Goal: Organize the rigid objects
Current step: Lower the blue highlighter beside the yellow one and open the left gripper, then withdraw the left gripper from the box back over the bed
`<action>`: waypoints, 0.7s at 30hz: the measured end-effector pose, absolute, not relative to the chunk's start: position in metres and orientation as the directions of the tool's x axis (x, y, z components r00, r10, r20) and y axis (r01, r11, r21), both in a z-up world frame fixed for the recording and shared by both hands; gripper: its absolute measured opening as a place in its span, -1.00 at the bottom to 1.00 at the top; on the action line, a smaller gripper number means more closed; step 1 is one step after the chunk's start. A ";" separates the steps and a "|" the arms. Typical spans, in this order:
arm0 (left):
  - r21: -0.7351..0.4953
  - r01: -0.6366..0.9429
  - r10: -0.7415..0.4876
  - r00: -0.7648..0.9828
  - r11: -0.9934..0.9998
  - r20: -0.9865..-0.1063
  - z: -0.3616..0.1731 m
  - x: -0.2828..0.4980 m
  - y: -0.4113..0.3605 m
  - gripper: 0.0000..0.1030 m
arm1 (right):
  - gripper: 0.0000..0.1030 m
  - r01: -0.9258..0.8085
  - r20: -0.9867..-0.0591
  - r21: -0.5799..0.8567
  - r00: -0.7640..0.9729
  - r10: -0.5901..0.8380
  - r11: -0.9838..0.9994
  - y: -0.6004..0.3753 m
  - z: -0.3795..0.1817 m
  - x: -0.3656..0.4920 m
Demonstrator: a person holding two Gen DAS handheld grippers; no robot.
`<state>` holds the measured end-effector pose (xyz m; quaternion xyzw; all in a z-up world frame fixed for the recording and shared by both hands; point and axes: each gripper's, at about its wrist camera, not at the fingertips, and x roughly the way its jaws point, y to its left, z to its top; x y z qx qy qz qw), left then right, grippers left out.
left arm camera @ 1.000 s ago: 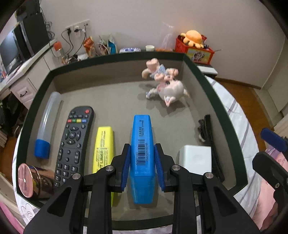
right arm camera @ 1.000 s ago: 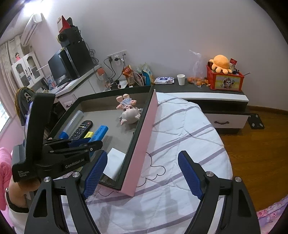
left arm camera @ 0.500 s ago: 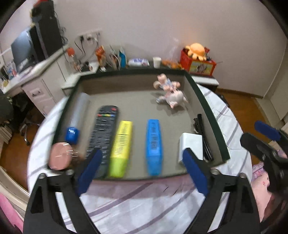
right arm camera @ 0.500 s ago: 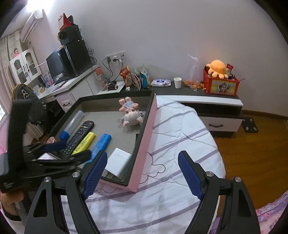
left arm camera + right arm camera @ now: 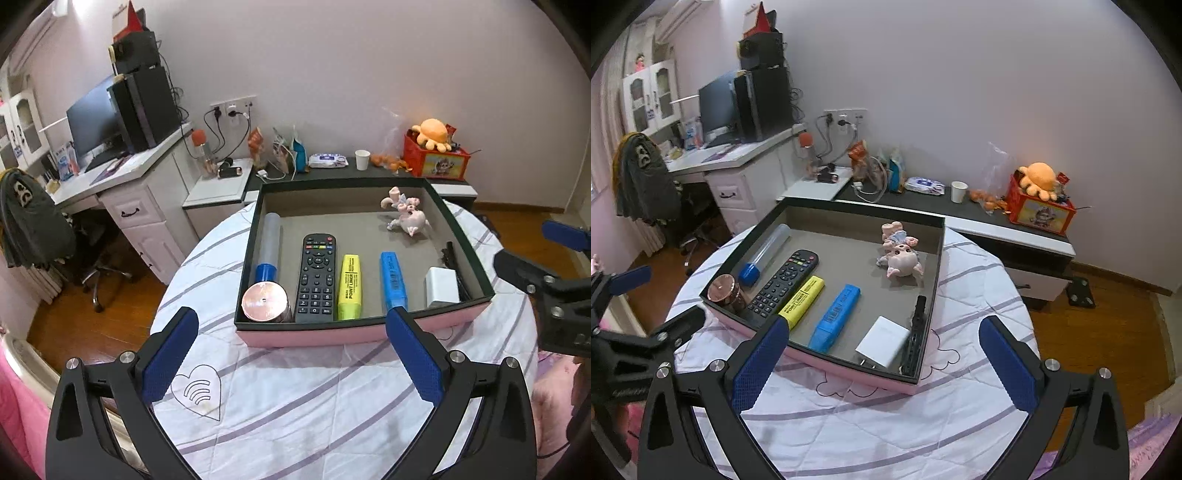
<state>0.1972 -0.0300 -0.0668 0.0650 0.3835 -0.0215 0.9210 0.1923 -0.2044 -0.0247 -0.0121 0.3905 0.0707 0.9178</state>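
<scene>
So there's a round table (image 5: 295, 398) with a striped white cloth, and a pink-sided tray (image 5: 332, 334) with a dark rim sitting on it. Everything's lined up inside along the near edge, going left to right: a copper can (image 5: 264, 301) in the near left corner, with a clear tube (image 5: 269, 245) with a blue cap lying just behind it along the left wall. Then the remote (image 5: 316, 278), lengthwise, buttons up. Just beside that a yellow marker (image 5: 349, 286), then a gap, then the blue marker (image 5: 393, 280) lying flat and parallel to the rest. Further right a white charger (image 5: 441, 286), and a black clip (image 5: 454, 264) thing runs along the right wall, right next to the charger. A little pink pig toy (image 5: 406, 218) is on its own toward the far right corner, well apart from the row.

The left claw (image 5: 295, 363) is up above the cloth in front of the tray, its jaws have just been opening and now stand wide with nothing between them. The blue marker is in the tray, no pads on it.

The right claw (image 5: 886, 363) is off to the right side of the tray, also over the cloth, jaws just opened out to full width too, nothing held. From the right view you can see the left claw's black frame at the left edge.

Behind the table there's a dark sideboard (image 5: 960, 214) with an orange plush (image 5: 1038, 179) sitting on a red box (image 5: 1039, 212).
</scene>
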 end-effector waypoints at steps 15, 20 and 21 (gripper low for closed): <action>0.023 0.142 -0.087 0.720 0.990 -0.689 -0.051 0.198 -0.020 0.99 | 1.00 -0.106 -0.754 -0.018 0.654 0.056 0.994 -0.172 -0.021 0.201; 0.013 0.136 -0.088 0.714 0.991 -0.694 -0.052 0.206 -0.016 0.99 | 1.00 -0.104 -0.762 -0.022 0.646 0.051 0.994 -0.165 -0.023 0.208; 0.009 0.138 -0.093 0.715 0.990 -0.693 -0.051 0.207 -0.016 0.99 | 1.00 -0.105 -0.762 -0.024 0.645 0.050 0.994 -0.165 -0.022 0.209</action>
